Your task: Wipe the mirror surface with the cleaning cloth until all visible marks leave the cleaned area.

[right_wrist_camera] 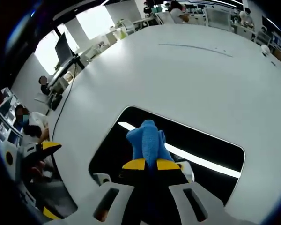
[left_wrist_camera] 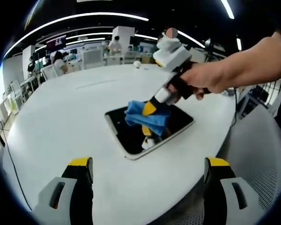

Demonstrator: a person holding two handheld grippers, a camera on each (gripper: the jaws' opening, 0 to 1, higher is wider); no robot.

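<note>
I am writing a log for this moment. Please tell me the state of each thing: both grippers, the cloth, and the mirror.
Left gripper: open, holding nothing, above the table.
Right gripper: shut on the cloth.
Blue cloth: bunched, pressed on the mirror.
Mirror: lying flat on the white table.

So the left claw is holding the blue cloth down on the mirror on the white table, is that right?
Not quite: it is the right claw that is shut on the blue cloth and holds it on the mirror lying on the white table. The left gripper view shows the left claw open and apart from the mirror, while a hand works the right one.
</note>
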